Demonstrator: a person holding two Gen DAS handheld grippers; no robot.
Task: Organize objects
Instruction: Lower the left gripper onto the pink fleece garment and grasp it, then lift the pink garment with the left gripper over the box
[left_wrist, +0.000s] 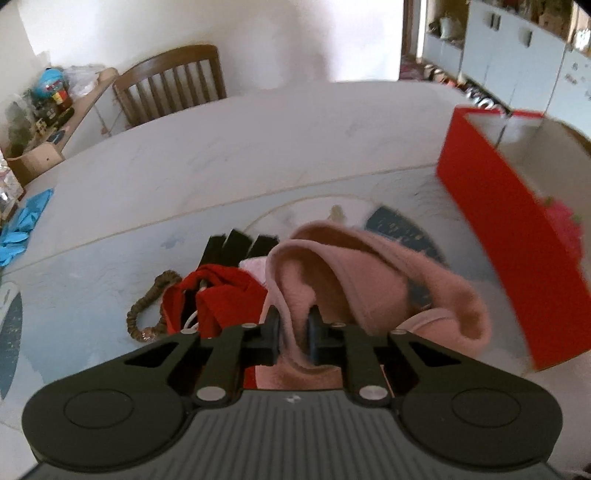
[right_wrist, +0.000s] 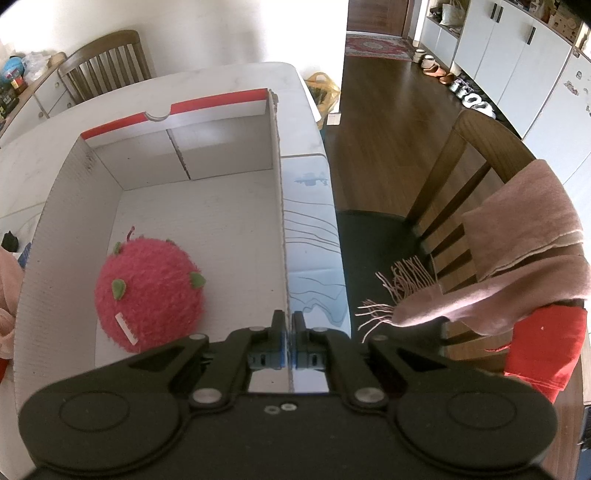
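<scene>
Box (right_wrist: 207, 221), cardboard, red outside and white inside, open-topped, standing on the table (right_wrist: 236, 85): I count one item in it, a fuzzy pink plush ball (right_wrist: 147, 291) with green felt leaves and a white tag, resting on the floor of the box near its left wall; the rest of the box floor is bare. My right gripper (right_wrist: 288, 325) is closed on the box's right wall, one finger inside and one outside, the cardboard edge pinched between the blue pads. My left gripper (left_wrist: 294, 325) is clamped on a fold of pink cloth (left_wrist: 369, 280), which hangs raised above the table just left of the box's red side (left_wrist: 517, 240); the plush shows over that wall at the right edge of the left view. Loose on the table below the cloth: a red garment (left_wrist: 218, 295) with a white cord, touching a pale pink piece (left_wrist: 255, 267); black strips (left_wrist: 236, 247) behind them; a brown scrunchie-like loop (left_wrist: 147, 310) just left of the red garment. Blue cloth (left_wrist: 22, 229) lies at the table's far left edge. A chair (right_wrist: 472, 177) stands to the right of the table with a fringed pink scarf (right_wrist: 517, 251) draped over its back and a red cloth (right_wrist: 546, 347) beneath that.
</scene>
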